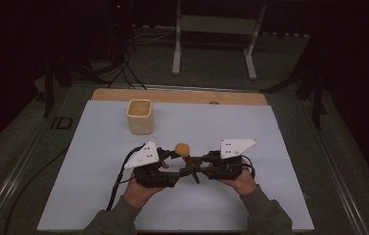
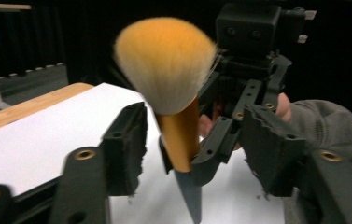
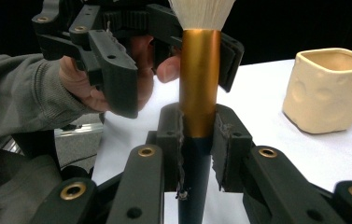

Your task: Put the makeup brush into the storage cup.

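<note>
Gold-coloured metal sheathes the upper handle of a makeup brush [image 3: 199, 74], which stands upright between the two grippers above the white table [image 1: 270, 196], its dark lower stem pointing down and its soft orange-tipped bristle head [image 2: 166, 60] on top. The right gripper [image 3: 198, 149] has its jaws closed on the brush just where the gold ferrule meets the dark stem. The left gripper [image 2: 187, 144] faces it with jaws spread apart on either side of the handle, not touching it in the left gripper view.

Judging by its build, the brush should be light and stiff along the handle, though the polished ferrule looks slippery, so a firm pinch on the dark stem or low on the gold part seems safest. The bristles would crush and splay if clamped, so they are best left alone.

A cream ceramic cup [image 1: 140, 116] sits well apart toward the far left of the table, open side up.
</note>
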`<state>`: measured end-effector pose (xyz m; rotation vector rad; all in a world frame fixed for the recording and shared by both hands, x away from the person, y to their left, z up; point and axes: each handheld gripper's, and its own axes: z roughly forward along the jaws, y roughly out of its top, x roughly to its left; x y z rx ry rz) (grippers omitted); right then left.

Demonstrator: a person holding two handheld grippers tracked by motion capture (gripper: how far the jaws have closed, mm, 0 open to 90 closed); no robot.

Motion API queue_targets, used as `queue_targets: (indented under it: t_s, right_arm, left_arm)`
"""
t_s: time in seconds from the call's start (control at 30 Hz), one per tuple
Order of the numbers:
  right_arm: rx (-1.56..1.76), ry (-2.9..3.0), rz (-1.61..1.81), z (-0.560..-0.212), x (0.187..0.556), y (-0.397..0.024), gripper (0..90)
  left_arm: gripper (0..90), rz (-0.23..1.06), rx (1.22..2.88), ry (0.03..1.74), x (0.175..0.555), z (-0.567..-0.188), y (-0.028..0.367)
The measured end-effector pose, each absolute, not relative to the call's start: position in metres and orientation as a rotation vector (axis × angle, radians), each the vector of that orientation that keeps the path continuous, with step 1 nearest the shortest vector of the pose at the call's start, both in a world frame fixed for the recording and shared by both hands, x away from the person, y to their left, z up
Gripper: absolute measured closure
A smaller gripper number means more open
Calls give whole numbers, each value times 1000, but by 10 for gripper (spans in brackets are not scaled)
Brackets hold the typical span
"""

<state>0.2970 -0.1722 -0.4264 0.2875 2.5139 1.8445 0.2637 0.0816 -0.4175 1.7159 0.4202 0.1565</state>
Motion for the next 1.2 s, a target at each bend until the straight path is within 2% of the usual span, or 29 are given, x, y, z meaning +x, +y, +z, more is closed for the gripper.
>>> queue_targets:
  t_s: [0.37, 0.6, 0.7, 0.8, 1.07, 1.2]
  right_arm:
    - [259, 2517, 1857, -425, 295, -171, 743]
    - [245, 2520, 1856, -425, 295, -170, 728]
    - [243, 2526, 1861, -426, 295, -169, 551]
    - [244, 2536, 1818, -427, 294, -166, 464]
    - [275, 2540, 1795, -429, 295, -166, 405]
    - [280, 2535, 1774, -429, 294, -166, 340]
  left_arm:
    - [698, 151, 1681, 439, 267, -417, 83]
    - [727, 152, 1678, 438, 265, -416, 82]
    - [730, 160, 1679, 443, 265, -415, 82]
    - [731, 170, 1684, 453, 266, -415, 82]
    - [731, 195, 1691, 474, 267, -413, 86]
    - [730, 205, 1693, 483, 268, -412, 87]
